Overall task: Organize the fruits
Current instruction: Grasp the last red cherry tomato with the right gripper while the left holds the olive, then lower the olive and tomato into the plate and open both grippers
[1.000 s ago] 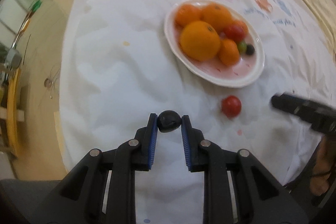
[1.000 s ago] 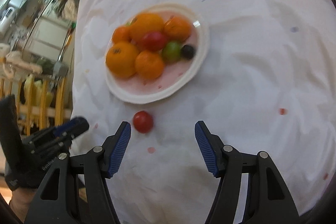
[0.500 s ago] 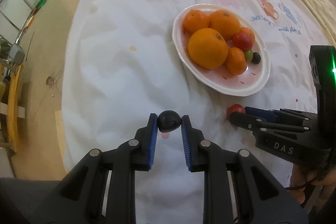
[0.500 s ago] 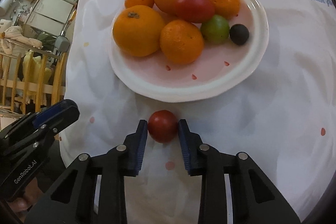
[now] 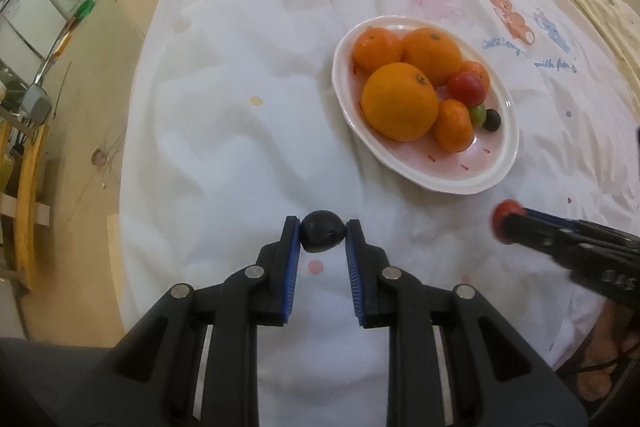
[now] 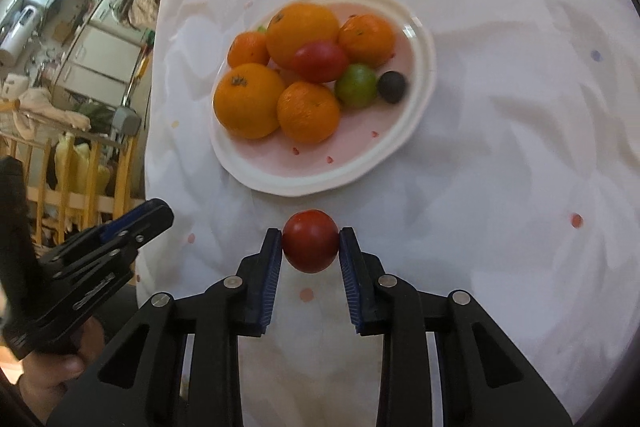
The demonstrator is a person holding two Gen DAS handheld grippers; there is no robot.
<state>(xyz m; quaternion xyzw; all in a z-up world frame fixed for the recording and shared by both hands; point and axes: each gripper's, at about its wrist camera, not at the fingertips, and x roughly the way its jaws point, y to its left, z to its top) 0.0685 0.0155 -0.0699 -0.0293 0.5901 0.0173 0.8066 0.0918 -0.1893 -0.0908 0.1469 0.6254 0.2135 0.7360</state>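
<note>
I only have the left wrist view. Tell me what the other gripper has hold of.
Observer: The right gripper is shut on a red tomato, pads pressing both its sides; its jaws have just been closing.
Operator: Say where it sits against the plate.
Observer: The tomato is just short of the plate's near rim, apart from it.
Operator: Report anything on that plate I might be missing.
Observer: A sliver of green shows behind the far oranges, between the small orange and the large one; I cannot tell what it is.
</note>
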